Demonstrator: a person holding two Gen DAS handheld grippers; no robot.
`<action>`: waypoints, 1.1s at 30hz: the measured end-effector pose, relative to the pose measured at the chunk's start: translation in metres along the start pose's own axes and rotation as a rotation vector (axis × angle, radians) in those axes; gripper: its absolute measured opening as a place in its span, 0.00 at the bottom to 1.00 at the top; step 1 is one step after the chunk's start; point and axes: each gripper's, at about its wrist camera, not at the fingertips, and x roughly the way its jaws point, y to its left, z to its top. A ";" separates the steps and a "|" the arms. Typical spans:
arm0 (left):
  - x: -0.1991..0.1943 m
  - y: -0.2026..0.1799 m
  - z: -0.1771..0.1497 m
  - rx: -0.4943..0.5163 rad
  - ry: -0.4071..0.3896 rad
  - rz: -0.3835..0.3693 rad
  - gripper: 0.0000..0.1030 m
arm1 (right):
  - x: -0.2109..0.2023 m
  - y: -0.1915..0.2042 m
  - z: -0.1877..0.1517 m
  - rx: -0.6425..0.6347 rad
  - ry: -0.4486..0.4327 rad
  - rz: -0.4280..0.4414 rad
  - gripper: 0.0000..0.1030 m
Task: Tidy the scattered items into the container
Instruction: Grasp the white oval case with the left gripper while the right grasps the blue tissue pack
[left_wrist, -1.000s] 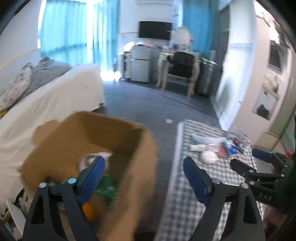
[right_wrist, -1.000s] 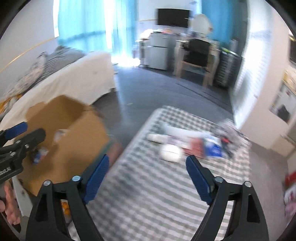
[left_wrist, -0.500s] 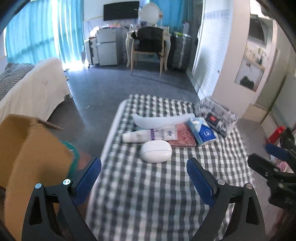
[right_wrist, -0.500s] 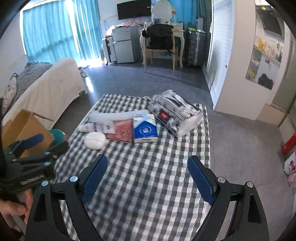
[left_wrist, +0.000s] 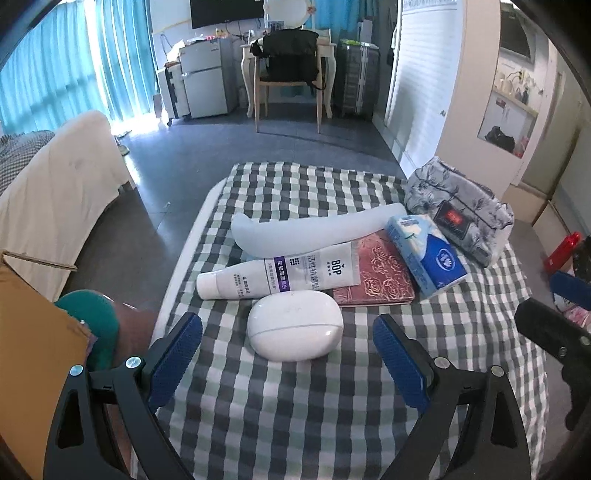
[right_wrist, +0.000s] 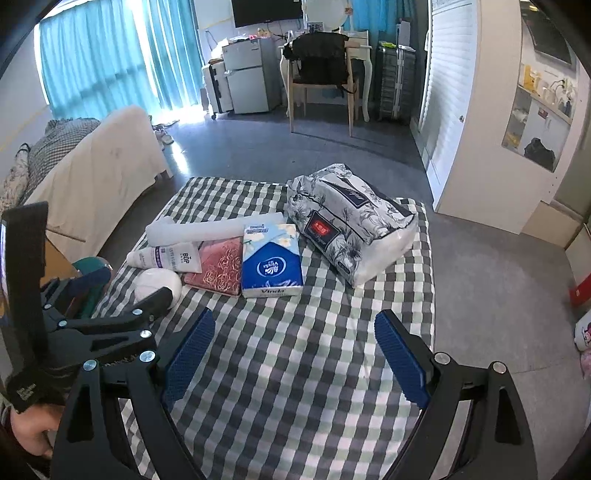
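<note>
On the checked table lie a white oval case, a white BOP tube, a pale curved piece, a red patterned booklet, a blue tissue pack and a grey floral package. My left gripper is open and empty, just short of the oval case. My right gripper is open and empty over bare cloth, short of the tissue pack. The cardboard box shows at the left edge.
A teal object sits by the box. A bed stands left of the table. A chair, a small fridge and a white door stand at the back. A red item lies on the floor to the right.
Both grippers have swung from over the cardboard box to the right, over the table. The left one has closed in on the white oval case. Both stay open and empty.
</note>
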 end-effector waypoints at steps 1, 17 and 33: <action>0.002 0.000 0.000 -0.002 0.003 -0.003 0.93 | 0.001 0.001 0.001 -0.002 0.001 0.001 0.86; 0.020 -0.002 -0.005 0.006 0.051 -0.027 0.62 | 0.015 0.005 0.005 -0.004 0.011 0.010 0.86; -0.017 0.015 -0.008 -0.027 0.003 -0.046 0.61 | 0.019 0.008 0.010 -0.006 0.013 -0.001 0.86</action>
